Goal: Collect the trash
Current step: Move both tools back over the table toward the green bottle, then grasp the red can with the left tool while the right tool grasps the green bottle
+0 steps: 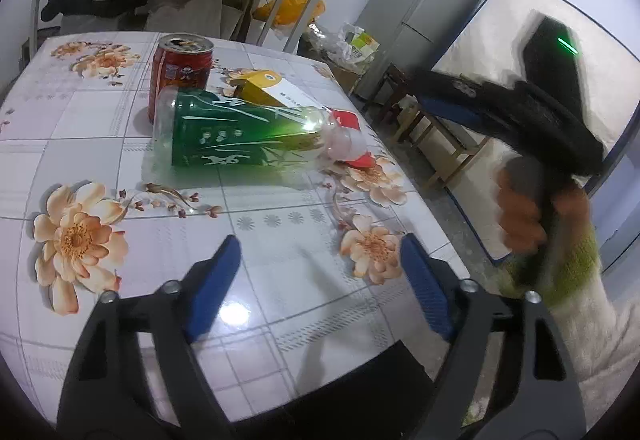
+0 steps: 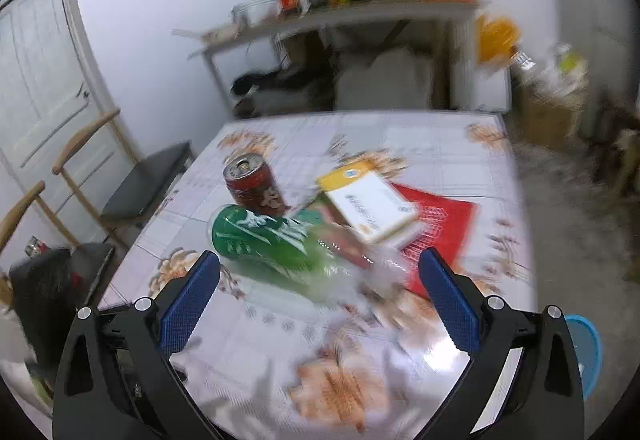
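On the flowered table point(image 1: 100, 136) a clear plastic bottle with a green label point(image 1: 240, 132) lies on its side. An opened red can point(image 1: 182, 72) stands upright right behind it. A yellow and white box point(image 1: 264, 88) and a flat red packet point(image 1: 352, 120) lie beside them. My left gripper point(image 1: 319, 242) is open over bare cloth, short of the bottle, with nothing between its blue pads. In the blurred right wrist view my right gripper point(image 2: 319, 256) is wide open and empty above the table's near side, with the bottle point(image 2: 272, 240), can point(image 2: 256, 184), box point(image 2: 368, 204) and packet point(image 2: 440, 224) ahead.
A hand point(image 1: 524, 212) in a pale sleeve grips a black handle off the table's right edge. A cluttered shelf table point(image 2: 360, 16) stands behind. Wooden chairs point(image 2: 152, 180) and a black bag point(image 2: 40, 288) are at the left, a blue bin point(image 2: 584, 352) at the right, a fridge point(image 1: 424, 8) beyond.
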Tool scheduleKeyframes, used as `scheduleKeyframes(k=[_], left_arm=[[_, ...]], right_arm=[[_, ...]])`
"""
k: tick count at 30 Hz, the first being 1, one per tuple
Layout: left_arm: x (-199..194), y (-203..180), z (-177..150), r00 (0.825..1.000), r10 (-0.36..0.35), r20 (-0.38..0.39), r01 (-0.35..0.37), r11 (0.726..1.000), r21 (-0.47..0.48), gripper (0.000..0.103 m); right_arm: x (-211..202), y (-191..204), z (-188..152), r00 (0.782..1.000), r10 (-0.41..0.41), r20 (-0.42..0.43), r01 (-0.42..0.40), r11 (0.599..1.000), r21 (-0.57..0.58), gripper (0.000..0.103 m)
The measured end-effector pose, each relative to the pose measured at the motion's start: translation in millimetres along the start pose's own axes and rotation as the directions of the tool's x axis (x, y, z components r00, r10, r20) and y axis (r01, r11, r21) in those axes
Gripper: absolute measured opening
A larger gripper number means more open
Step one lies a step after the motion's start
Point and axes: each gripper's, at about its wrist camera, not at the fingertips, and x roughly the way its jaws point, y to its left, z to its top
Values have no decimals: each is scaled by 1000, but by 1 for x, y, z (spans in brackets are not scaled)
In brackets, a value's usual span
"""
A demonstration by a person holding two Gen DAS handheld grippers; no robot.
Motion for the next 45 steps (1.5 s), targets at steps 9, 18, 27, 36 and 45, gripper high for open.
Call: scheduleKeyframes(k=[9,18,27,36,45], left_arm=[[16,43,13,997,-76,-27,73,993,-93,43],[15,69,12,992,-100,-78,93,992,-81,37],[5,86,-1,989,-58,-133,46,995,-94,32],[-9,93,-2,995,30,-96,-39,994,-99,31],[-11,106,44,988,156,-11,-156,983,-96,67]], right_arm=[[102,-2,16,965,19,-260,-8,999,43,96],[66,42,-37,873,249,-419,-218,968,121,96],[75,56,-45,901,196,-386,-159,979,126,95],[122,69,-44,866,142,-479,-118,990,80,70],[75,32,-78,904,122,-410,-52,982,179,69]])
